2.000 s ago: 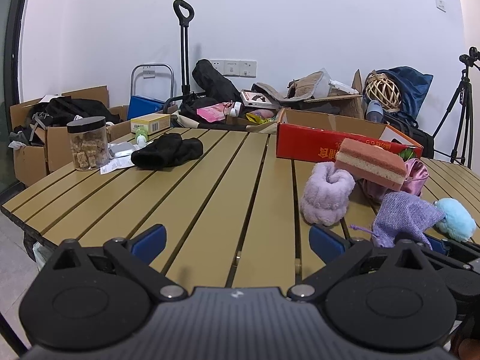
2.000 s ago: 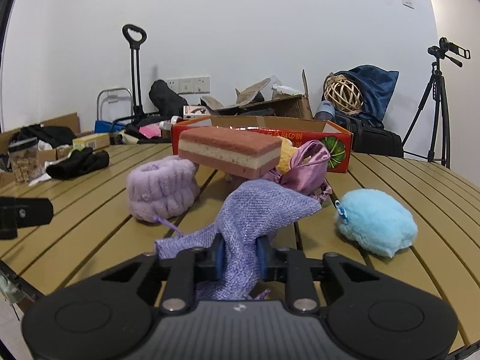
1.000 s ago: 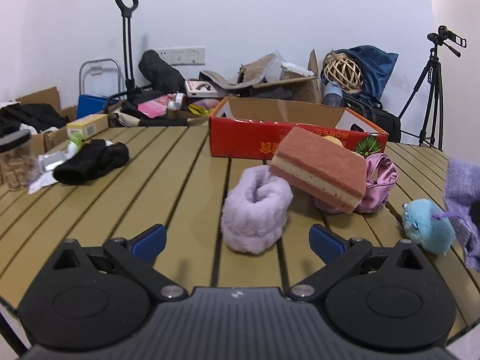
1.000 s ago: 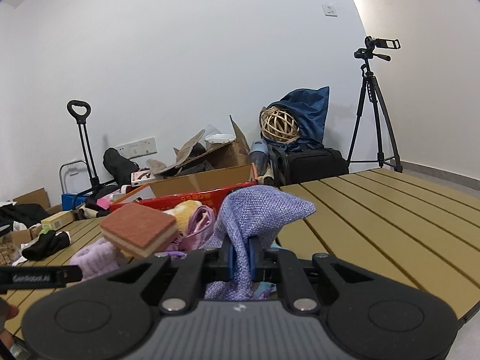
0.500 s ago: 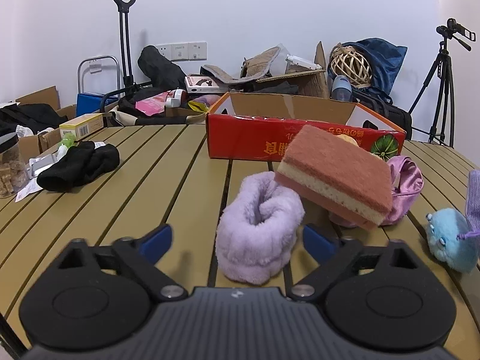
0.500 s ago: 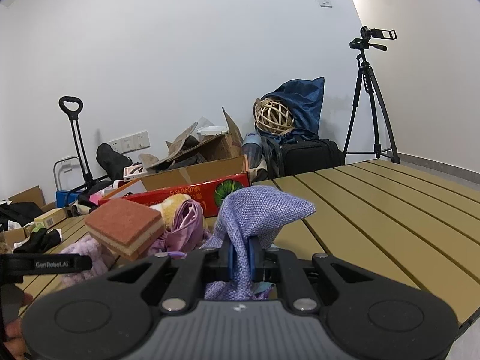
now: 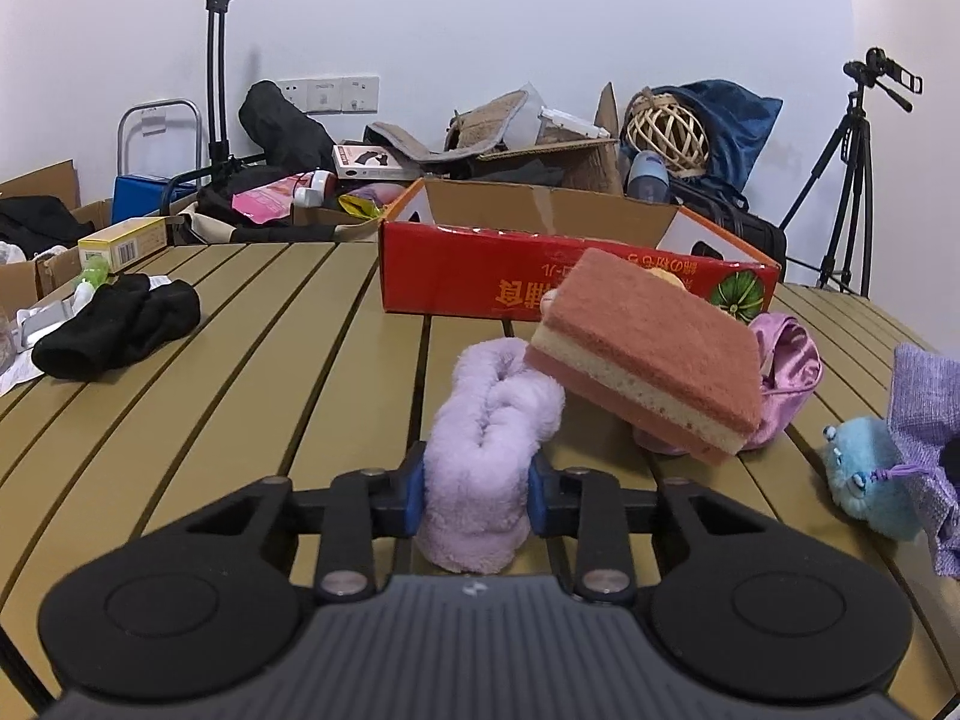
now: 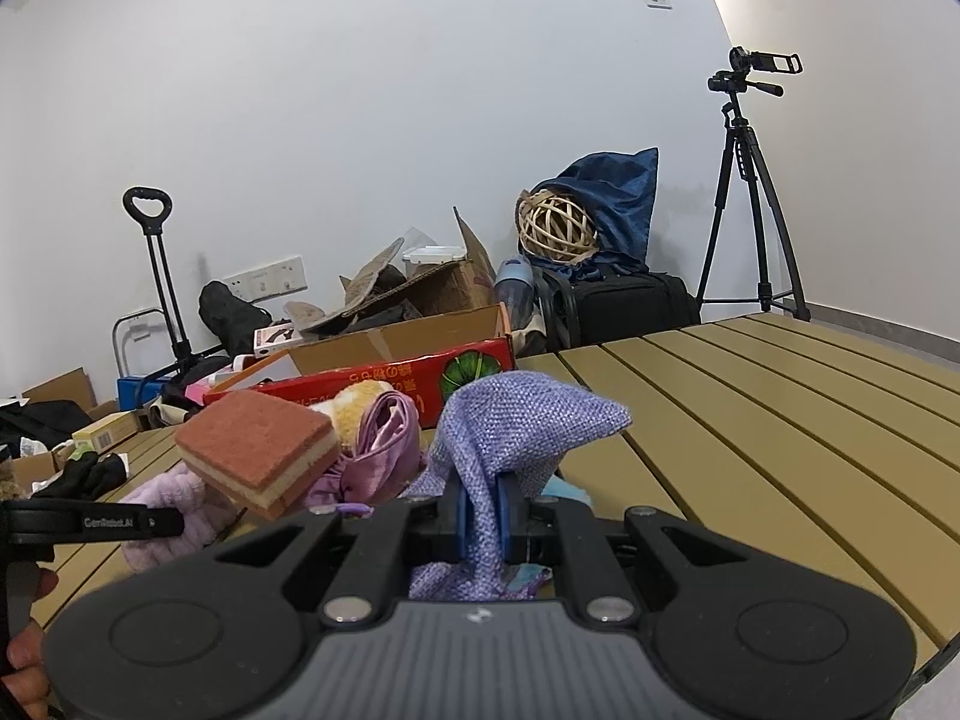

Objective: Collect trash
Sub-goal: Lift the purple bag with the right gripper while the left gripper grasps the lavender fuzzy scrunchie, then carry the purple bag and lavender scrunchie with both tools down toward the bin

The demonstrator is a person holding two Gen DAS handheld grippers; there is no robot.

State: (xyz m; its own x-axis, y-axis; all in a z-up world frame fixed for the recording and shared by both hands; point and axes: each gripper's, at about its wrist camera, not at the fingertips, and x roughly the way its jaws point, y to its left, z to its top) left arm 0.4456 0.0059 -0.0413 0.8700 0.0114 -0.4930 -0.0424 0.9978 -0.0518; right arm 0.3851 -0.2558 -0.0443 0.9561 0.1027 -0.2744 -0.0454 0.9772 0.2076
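My left gripper (image 7: 477, 492) is shut on a fluffy lilac cloth roll (image 7: 489, 432) that rests on the slatted wooden table (image 7: 270, 360). My right gripper (image 8: 482, 510) is shut on a purple woven pouch (image 8: 516, 426) and holds it above the table; the pouch also shows at the right edge of the left wrist view (image 7: 924, 414). A pink and cream sponge (image 7: 648, 354) leans on a shiny pink pouch (image 7: 786, 366). A blue fluffy toy (image 7: 864, 474) lies at the right. A red open cardboard box (image 7: 540, 276) stands behind them.
A black cloth (image 7: 120, 324) lies at the table's left, with a small yellow box (image 7: 123, 243) and papers beyond. Cardboard boxes, a trolley handle (image 7: 216, 60), bags, a wicker ball (image 7: 666, 132) and a camera tripod (image 7: 852, 180) crowd the floor by the wall.
My left gripper has moved in and closed its jaws on the lilac cloth roll. My right gripper has kept hold of the purple pouch, lifted off the table.
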